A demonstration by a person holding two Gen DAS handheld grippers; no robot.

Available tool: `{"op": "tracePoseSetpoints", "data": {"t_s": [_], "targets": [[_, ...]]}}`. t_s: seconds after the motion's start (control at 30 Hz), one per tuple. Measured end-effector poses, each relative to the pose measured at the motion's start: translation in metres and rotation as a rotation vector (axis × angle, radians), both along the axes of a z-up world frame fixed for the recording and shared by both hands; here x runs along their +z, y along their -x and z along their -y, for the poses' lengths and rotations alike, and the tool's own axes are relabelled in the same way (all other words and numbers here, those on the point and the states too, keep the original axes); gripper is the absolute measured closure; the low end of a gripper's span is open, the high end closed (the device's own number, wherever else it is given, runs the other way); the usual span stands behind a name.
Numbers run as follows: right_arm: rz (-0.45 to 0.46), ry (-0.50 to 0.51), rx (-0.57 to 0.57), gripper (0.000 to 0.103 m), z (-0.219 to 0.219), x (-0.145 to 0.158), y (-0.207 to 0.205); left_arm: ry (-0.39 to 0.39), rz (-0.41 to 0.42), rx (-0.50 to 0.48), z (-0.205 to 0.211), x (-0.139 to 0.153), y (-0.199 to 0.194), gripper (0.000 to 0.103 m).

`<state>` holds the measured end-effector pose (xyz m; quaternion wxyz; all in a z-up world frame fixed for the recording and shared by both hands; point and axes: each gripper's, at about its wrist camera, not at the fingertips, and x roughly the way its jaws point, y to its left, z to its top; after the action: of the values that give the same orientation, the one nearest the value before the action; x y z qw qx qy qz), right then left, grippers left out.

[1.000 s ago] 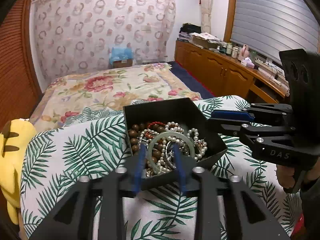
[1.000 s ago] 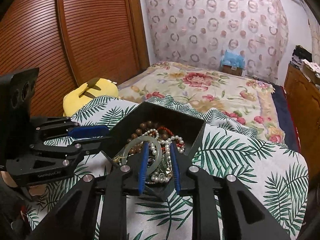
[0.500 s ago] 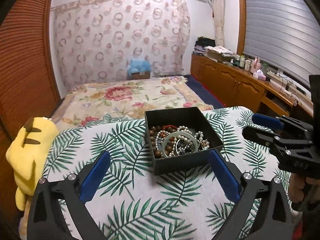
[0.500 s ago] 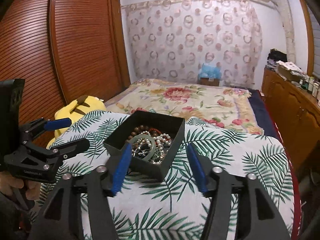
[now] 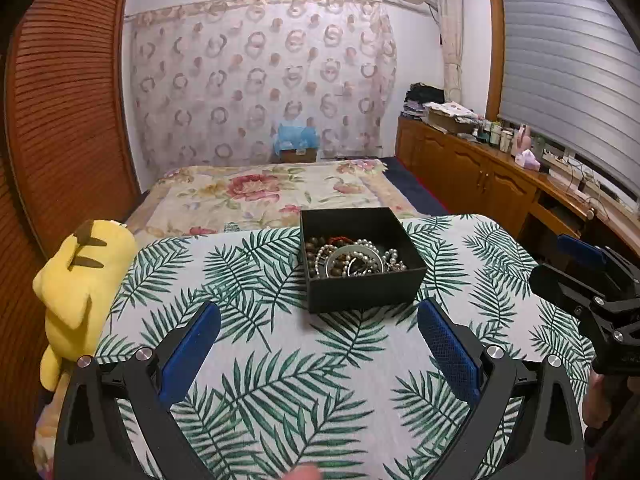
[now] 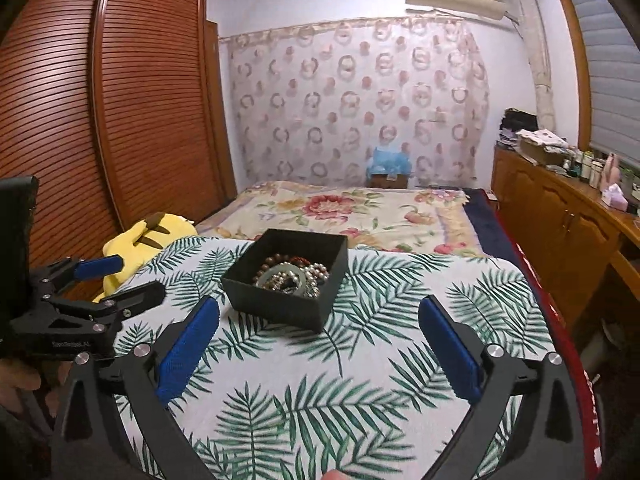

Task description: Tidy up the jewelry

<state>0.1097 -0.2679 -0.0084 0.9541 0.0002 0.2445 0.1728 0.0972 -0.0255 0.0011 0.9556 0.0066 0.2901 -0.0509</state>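
A black open box [image 5: 362, 288] sits on the palm-leaf cloth, holding a tangle of pearl strands, brown bead bracelets and a pale green bangle [image 5: 352, 258]. It also shows in the right wrist view [image 6: 280, 308] with the jewelry [image 6: 290, 276] inside. My left gripper [image 5: 318, 312] is wide open and empty, well back from the box. My right gripper [image 6: 318, 308] is wide open and empty, also back from the box. Each gripper shows in the other's view: the right one [image 5: 576, 264] at the right edge, the left one [image 6: 124, 280] at the left edge.
The palm-leaf cloth [image 5: 280, 360] covers the table. A yellow plush toy [image 5: 80, 280] lies at its left edge. A floral bed [image 5: 260, 196] lies beyond, a wooden wardrobe [image 6: 100, 120] to the left, a wooden cabinet [image 5: 480, 176] to the right.
Both grippers were shut at the box's near edge over the jewelry. They have opened wide and pulled back and up, away from the box. The jewelry stays in the box.
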Motion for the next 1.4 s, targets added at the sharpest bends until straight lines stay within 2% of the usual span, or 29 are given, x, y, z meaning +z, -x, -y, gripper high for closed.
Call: {"op": "tracePoseSetpoints", "data": {"t_s": [0.5,1.4], "targets": [[0.022,-0.005,-0.055,0.003,0.011,-0.001,0.017,-0.024,0.029,0.025,0.001,0.004,0.021,0.008],[0.025,-0.005,-0.062,0.003,0.009,-0.001,0.02,-0.024,0.046,0.027,0.006,0.011,0.03,0.008]]}}
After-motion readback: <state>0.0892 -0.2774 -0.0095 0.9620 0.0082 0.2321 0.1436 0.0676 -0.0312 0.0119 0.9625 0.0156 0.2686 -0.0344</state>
